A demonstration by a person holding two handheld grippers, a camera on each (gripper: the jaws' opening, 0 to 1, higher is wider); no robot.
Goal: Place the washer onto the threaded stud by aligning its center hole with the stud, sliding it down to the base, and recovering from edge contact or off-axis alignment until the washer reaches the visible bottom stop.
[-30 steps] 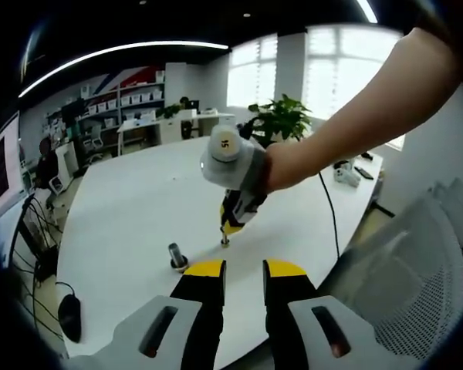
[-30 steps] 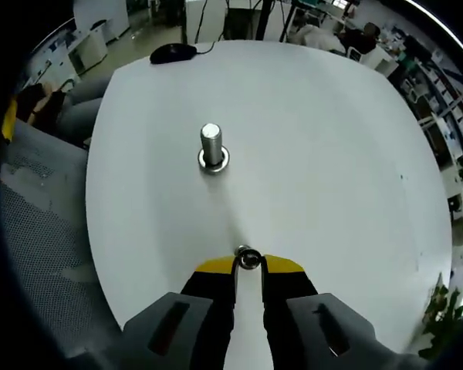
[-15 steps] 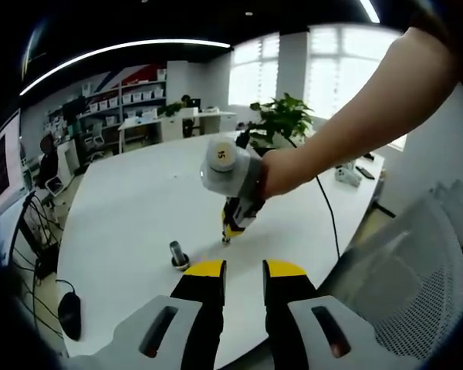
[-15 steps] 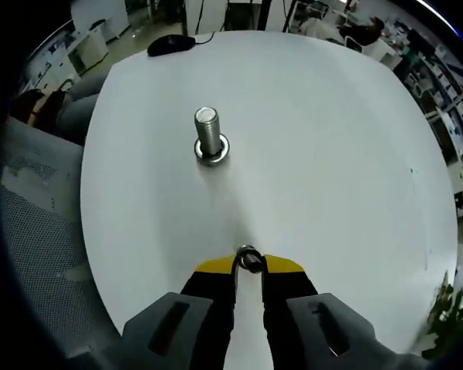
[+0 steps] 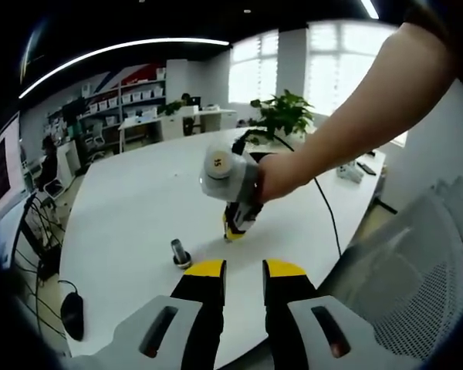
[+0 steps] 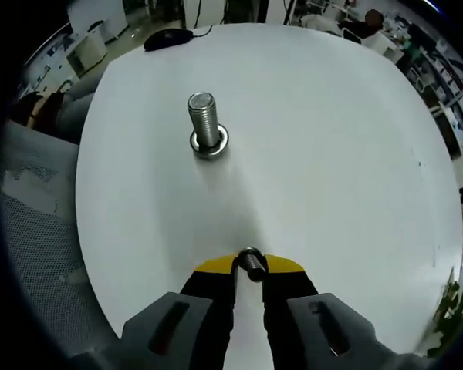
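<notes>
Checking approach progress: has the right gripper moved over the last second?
Yes. In the left gripper view the right gripper has risen off the white table and shifted slightly toward the upright threaded metal stud.

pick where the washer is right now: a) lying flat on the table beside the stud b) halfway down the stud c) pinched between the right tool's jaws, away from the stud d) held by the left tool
c: the washer sits clamped at the right tool tips, with bare table between it and the upright stud.
</notes>
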